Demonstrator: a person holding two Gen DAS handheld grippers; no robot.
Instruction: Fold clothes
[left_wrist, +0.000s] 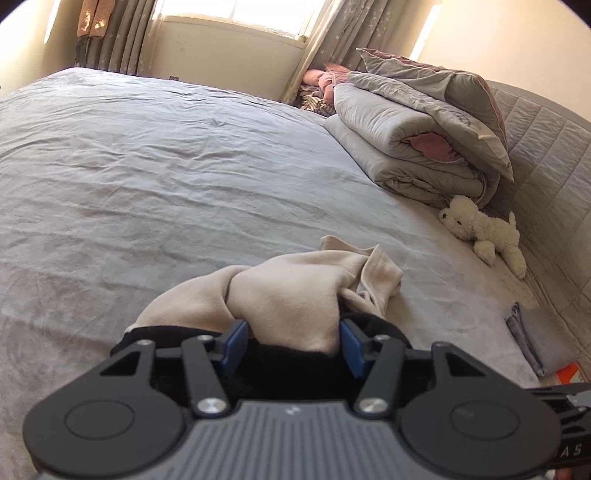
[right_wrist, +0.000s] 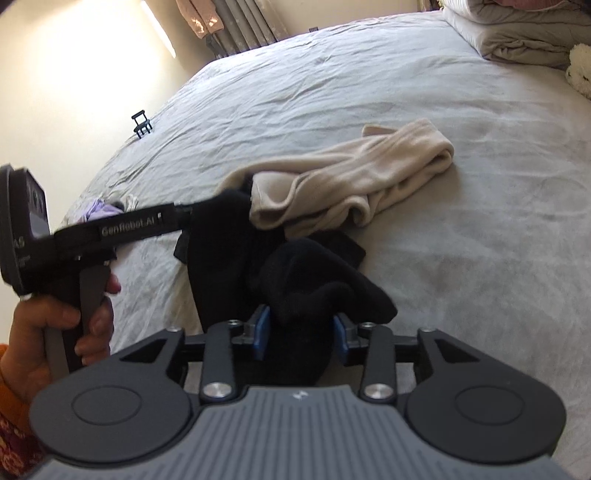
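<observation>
The left gripper (left_wrist: 291, 341) points down at a heap of clothes on the bed (left_wrist: 166, 166). Its jaws stand about half open with a fold of the beige garment (left_wrist: 288, 291) bulging between the blue pads (left_wrist: 232, 347). The cloth touches or nearly touches both pads, but whether they actually press on it cannot be told. Under the beige cloth lies a black garment (left_wrist: 280, 360), showing as a dark band just in front of the gripper body.

In the right wrist view, the right gripper (right_wrist: 300, 332) has its jaws partly open around a bunched lump of the black garment (right_wrist: 317, 284). The lump sits between the pads and fills most of the gap. A firm grip cannot be confirmed.

From the right gripper, the beige garment (right_wrist: 351, 181) lies at about 12 o'clock as a long, loosely rolled strip running up to 1 o'clock, its near end overlapping the black one. At 10 o'clock the left gripper (right_wrist: 186, 214) reaches into the black cloth, held by a hand (right_wrist: 59, 332) at 9 o'clock.

Seen from the left gripper, a white plush dog (left_wrist: 484, 230) rests at 2 o'clock near the headboard. A folded grey duvet (left_wrist: 417, 136) with a pillow on it lies at 1 o'clock. A small folded grey cloth (left_wrist: 535, 338) sits at 3 o'clock.
</observation>
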